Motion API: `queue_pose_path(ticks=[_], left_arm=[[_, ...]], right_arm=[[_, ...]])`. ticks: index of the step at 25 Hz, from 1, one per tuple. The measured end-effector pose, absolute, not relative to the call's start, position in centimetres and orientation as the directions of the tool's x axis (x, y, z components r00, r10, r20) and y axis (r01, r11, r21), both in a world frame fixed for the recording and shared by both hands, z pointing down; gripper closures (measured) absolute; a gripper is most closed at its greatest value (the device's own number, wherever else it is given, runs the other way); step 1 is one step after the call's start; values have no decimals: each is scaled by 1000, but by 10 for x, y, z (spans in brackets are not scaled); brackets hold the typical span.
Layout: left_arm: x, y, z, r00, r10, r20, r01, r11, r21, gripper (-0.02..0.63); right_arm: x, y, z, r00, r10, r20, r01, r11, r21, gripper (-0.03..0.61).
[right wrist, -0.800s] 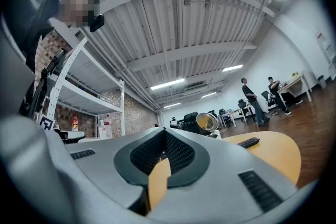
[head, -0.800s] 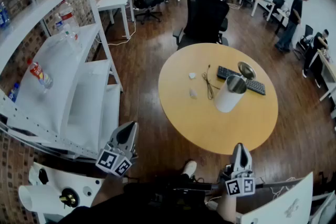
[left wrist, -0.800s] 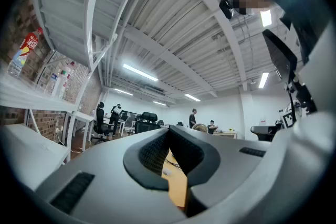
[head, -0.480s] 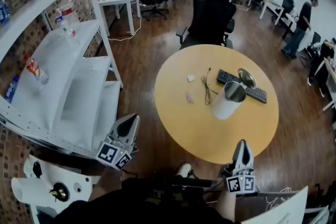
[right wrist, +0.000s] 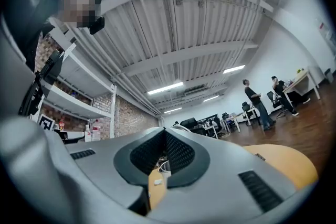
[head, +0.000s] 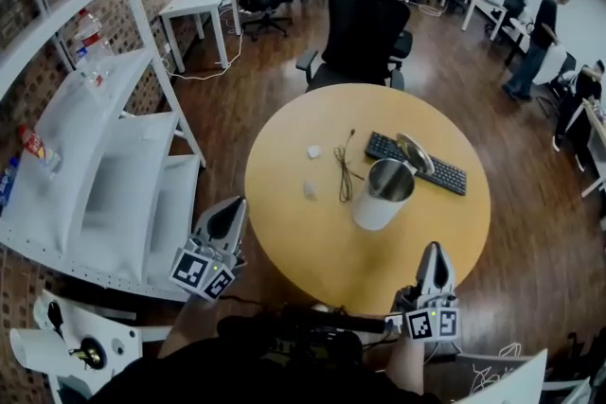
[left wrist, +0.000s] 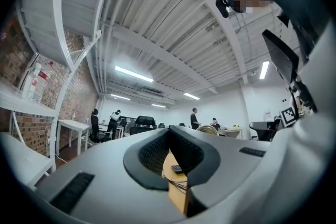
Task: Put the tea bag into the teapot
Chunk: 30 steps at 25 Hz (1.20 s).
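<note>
The teapot (head: pixel 382 195), a tall pale metal pot with an open top, stands on the round yellow table (head: pixel 312 241). Its lid (head: pixel 415 154) leans behind it against a black keyboard (head: pixel 428 171). Two small white pieces lie left of the pot, one a tea bag (head: pixel 310 191), the other (head: pixel 314 151) farther back. My left gripper (head: pixel 230 209) is shut and empty, off the table's left edge. My right gripper (head: pixel 433 253) is shut and empty over the near right rim. Both point slightly upward; the left gripper (left wrist: pixel 169 131) and right gripper (right wrist: pixel 165 134) views show mostly ceiling.
A thin dark cable (head: pixel 343 170) lies between the white pieces and the teapot. A black office chair (head: pixel 365 28) stands behind the table. White shelving (head: pixel 104 156) with bottles runs along the brick wall at left. People stand and sit at desks far back.
The table and teapot have come nearer and shifted left in the head view. Both grippers stay shut and keep about the same places in the picture; the right one now overlaps the table's rim.
</note>
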<state>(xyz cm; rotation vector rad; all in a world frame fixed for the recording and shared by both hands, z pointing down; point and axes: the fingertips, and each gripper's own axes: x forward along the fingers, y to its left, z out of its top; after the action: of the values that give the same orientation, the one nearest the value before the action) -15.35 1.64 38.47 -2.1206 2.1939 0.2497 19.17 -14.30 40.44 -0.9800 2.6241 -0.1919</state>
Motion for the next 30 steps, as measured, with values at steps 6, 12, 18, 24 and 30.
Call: queue_pose_path(ticks=[6, 12, 18, 24, 30], left_arm=[[-139, -24, 396, 28, -988, -154, -997, -38, 63, 612], [-141, -62, 402, 104, -984, -148, -991, -115, 68, 612], [-153, -105, 403, 203, -967, -152, -974, -216, 73, 612], [-164, -143, 398, 304, -940, -157, -947, -316, 60, 612], [-176, -169, 419, 374, -923, -92, -921, -382, 83, 612]], right_arm=[[210, -155, 410, -665, -703, -253, -659, 711, -245, 571], [221, -163, 415, -613, -750, -250, -708, 661, -249, 571], [224, -162, 408, -525, -814, -249, -783, 576, -233, 571], [210, -162, 404, -456, -853, -256, -827, 512, -232, 571], [192, -160, 415, -422, -883, -205, -851, 464, -245, 571]])
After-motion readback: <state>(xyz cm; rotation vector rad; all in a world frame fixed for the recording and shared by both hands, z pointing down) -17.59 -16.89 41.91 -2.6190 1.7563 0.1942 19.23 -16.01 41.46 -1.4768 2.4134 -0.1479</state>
